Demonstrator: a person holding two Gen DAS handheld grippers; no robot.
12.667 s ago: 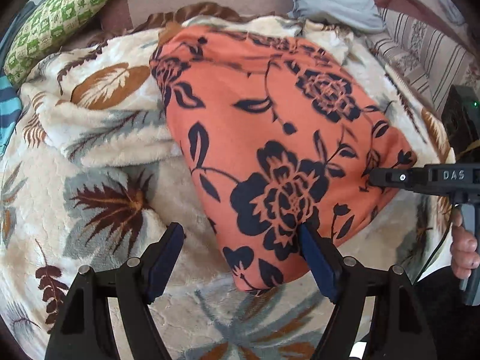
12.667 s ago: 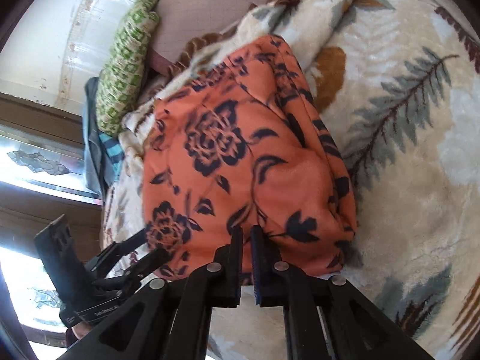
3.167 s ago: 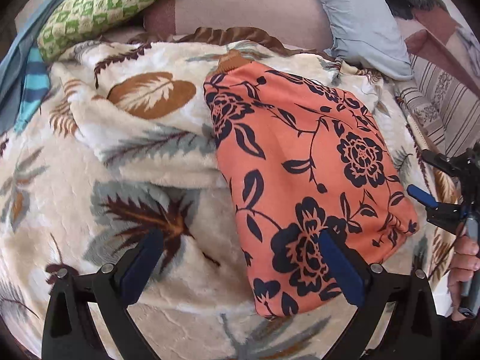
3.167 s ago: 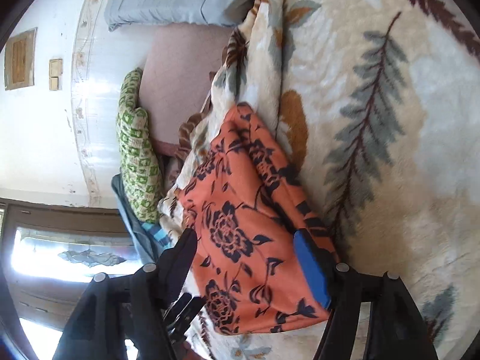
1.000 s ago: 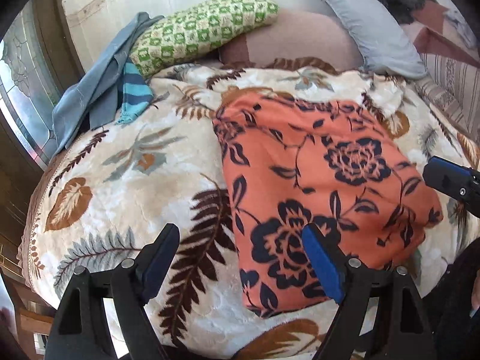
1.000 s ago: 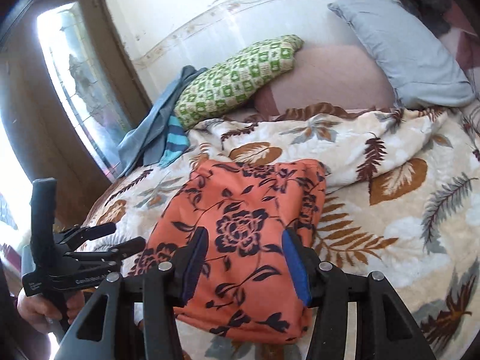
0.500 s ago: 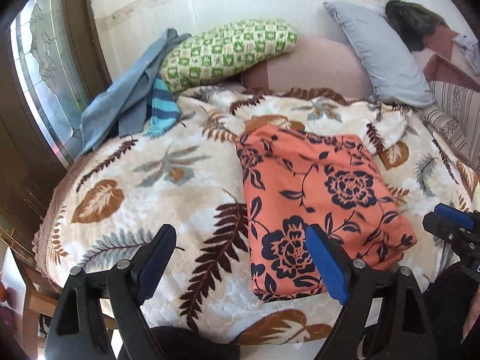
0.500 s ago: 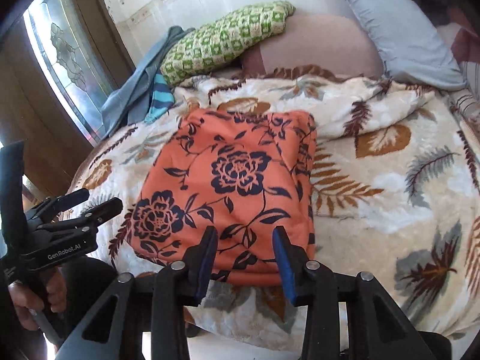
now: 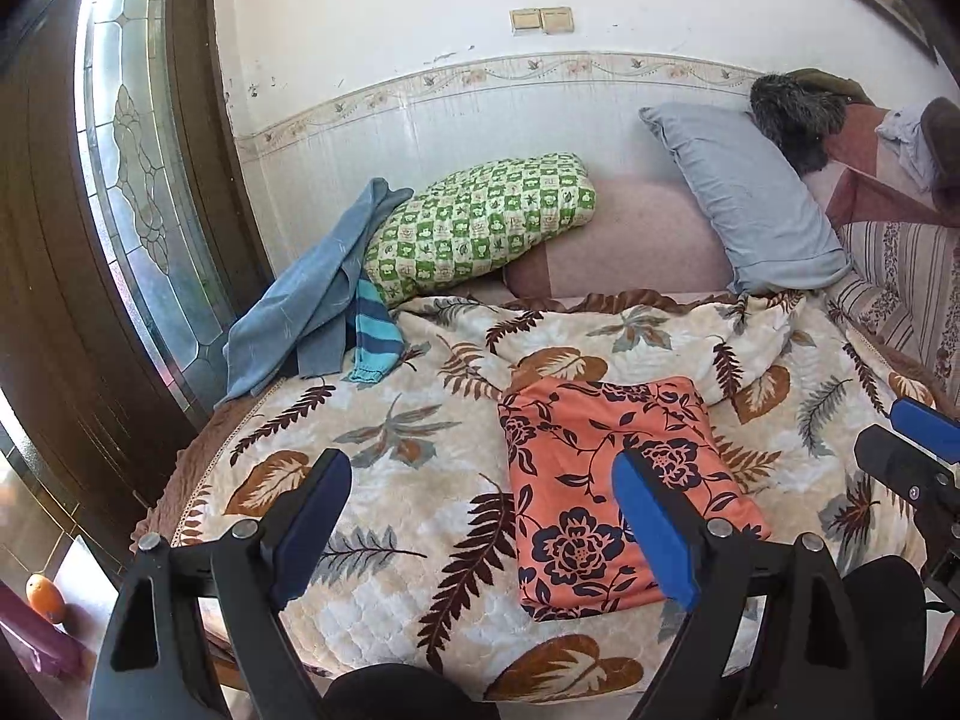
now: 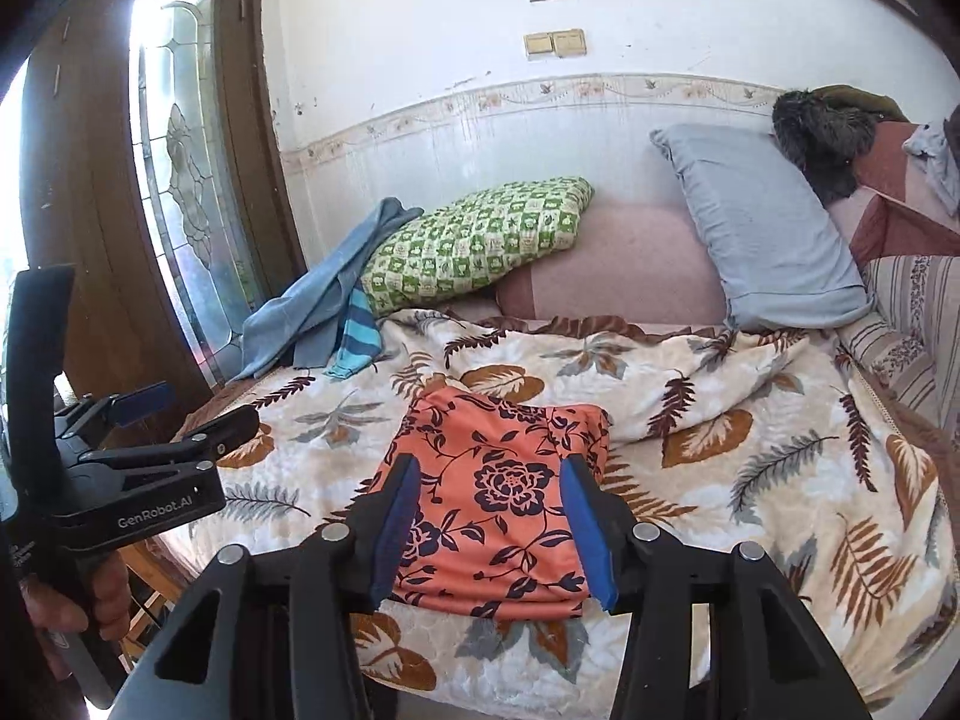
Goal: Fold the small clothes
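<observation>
An orange garment with dark blue flowers lies folded into a flat rectangle on the leaf-patterned blanket near the bed's front edge. My left gripper hangs above and in front of it, jaws wide open, nothing between them. It also shows at the left of the right wrist view, left gripper, held by a hand. My right gripper is raised over the garment's near edge, its jaws opening and empty. Its blue-padded fingers show at the right edge of the left wrist view.
A grey-blue cloth and a striped teal garment lie at the bed's back left by a glass door. A green checked pillow, a pink cushion and a grey pillow lean on the wall. More bedding is stacked at the right.
Both grippers have risen and pulled back from the folded garment, so the whole bed and wall now show. The right jaws narrowed, then widened again. The garment lies unmoved.
</observation>
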